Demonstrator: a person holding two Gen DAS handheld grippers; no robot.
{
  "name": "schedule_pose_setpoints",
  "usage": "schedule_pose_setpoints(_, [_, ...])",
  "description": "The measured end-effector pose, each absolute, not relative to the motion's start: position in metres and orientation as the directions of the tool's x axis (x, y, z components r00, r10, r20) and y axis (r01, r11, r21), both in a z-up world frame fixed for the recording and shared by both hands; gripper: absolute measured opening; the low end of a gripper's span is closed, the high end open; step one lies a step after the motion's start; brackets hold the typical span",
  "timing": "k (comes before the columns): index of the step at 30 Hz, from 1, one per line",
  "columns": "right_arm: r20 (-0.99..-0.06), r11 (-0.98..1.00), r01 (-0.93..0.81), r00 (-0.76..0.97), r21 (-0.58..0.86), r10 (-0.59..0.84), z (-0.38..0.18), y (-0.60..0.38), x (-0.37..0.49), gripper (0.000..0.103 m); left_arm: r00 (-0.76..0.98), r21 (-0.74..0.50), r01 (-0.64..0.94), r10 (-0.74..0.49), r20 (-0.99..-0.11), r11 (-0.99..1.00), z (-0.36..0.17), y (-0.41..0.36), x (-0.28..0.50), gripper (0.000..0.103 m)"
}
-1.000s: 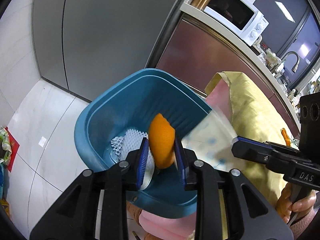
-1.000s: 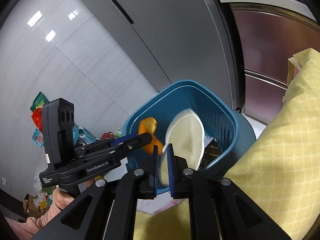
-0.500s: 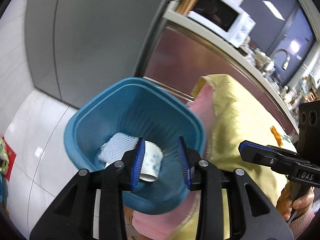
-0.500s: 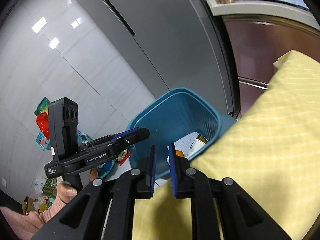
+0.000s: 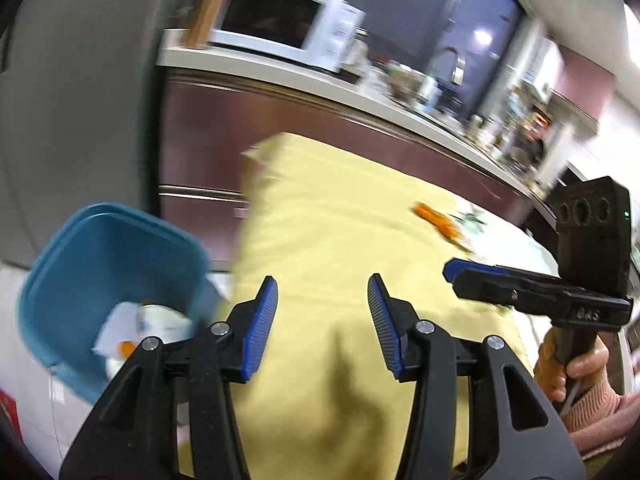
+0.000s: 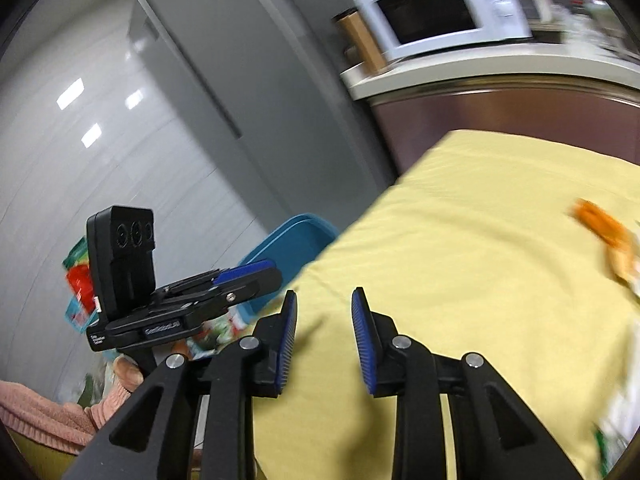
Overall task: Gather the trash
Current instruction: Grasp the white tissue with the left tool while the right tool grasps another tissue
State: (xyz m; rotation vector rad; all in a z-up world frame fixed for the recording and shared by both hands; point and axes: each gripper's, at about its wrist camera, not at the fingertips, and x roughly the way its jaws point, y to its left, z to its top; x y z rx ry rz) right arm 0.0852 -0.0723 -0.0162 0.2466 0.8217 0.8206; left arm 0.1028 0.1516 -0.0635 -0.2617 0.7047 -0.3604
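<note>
Now both tools hang over the yellow cloth (image 5: 332,216) that covers the desk, and neither has anything between its blue pads. The left tool (image 5: 322,322) has its jaws opening, standing well apart over bare cloth, and the same goes for the right tool (image 6: 323,334), whose jaws are opening too, though with a narrower gap. In the left wrist view the right tool shows at the right edge, gripped by a hand (image 5: 572,368) in a pink sleeve; in the right wrist view the left tool sits at the left, likewise held by a hand (image 6: 128,372). The blue bin (image 5: 80,264) stands on the floor just beside the desk's end, lower than the cloth, and holds trash already: a white paper cup (image 5: 160,320), some white crumpled stuff and a bit of orange, all blurred. More trash lies on the cloth toward its far side, well apart from both tools: an orange peel (image 6: 600,224) with some pale and green scraps next to it, too smeared to name. Behind the desk runs a counter with a white microwave (image 5: 280,20), and a grey fridge (image 6: 224,80) stands beside the bin.
</note>
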Motion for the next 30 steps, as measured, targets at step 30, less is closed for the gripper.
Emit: schedule_pose_setpoints(30, [-0.548,0.851,-0.126,0.715,0.510,0.434,-0.050,-0.288,0.062,0.038,0.376,-0.380,0.567,-0.640,-0.670,0.731,-0.081,-0.122,0.170,0.055])
